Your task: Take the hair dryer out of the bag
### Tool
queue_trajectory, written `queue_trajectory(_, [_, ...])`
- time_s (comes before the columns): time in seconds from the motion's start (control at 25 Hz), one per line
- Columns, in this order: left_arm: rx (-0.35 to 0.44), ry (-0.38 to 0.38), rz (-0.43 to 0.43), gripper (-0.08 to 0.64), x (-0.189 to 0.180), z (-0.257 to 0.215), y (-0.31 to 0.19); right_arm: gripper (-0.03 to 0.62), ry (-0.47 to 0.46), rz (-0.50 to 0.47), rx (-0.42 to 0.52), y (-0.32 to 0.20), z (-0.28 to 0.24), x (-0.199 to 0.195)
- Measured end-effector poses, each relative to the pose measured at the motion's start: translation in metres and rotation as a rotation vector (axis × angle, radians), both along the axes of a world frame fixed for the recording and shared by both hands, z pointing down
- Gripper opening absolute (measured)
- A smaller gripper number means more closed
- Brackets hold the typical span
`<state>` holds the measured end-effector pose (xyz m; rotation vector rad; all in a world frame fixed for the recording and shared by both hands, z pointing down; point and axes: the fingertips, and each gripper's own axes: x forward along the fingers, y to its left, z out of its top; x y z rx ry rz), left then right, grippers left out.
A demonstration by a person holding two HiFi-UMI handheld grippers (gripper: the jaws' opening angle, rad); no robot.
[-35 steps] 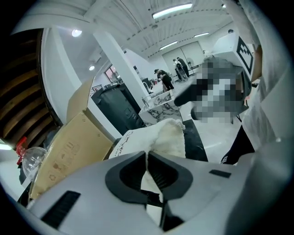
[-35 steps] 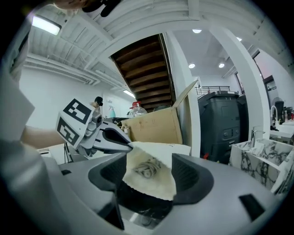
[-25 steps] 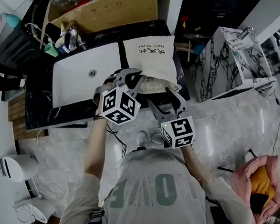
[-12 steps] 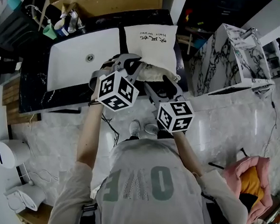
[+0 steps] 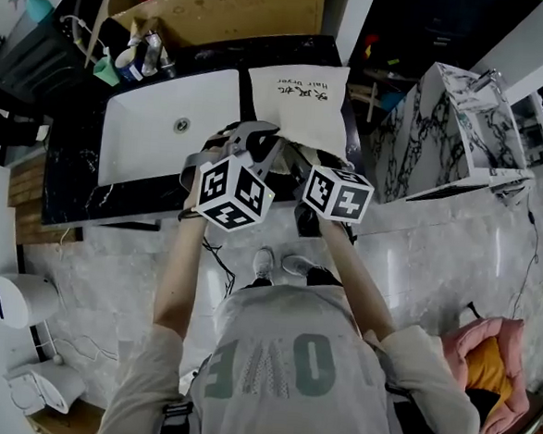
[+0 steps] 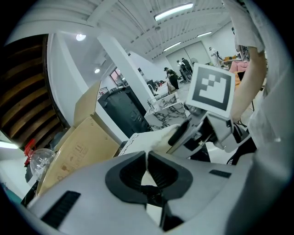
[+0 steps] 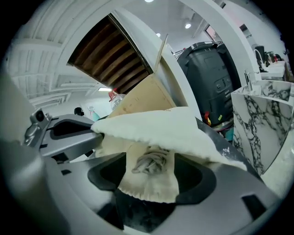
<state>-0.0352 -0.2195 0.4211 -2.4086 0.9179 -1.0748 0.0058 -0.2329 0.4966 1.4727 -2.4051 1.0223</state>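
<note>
On the counter (image 5: 70, 183), the right tongs (image 7: 149, 176) have reached the bag (image 7: 156, 128).

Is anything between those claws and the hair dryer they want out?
Yes: the cloth bag. The hair dryer is not visible; the bag's fabric covers whatever is inside. The left gripper is shut on the bag's edge; the right gripper has its jaws apart around the gathered mouth and drawstring knot.

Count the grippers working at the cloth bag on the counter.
2. The left gripper is shut on a thin fold at the mouth of the bag. The right gripper has the bag's gathered mouth between its open jaws. None hidden.
</note>
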Motion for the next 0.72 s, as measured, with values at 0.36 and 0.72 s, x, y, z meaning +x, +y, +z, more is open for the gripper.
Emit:
queue_trajectory(0.36, [0.005,0.015,-0.005,0.041,0.002,-0.009,-0.009,0.324,-0.017,0.079,-0.090,-0.062,0.012,-0.005])
queue_trajectory(0.72, [0.010,0.008,-0.017,0.041,-0.003,-0.008,-0.015,0.324,0.120,0.072,-0.082,-0.088,0.033,-0.016])
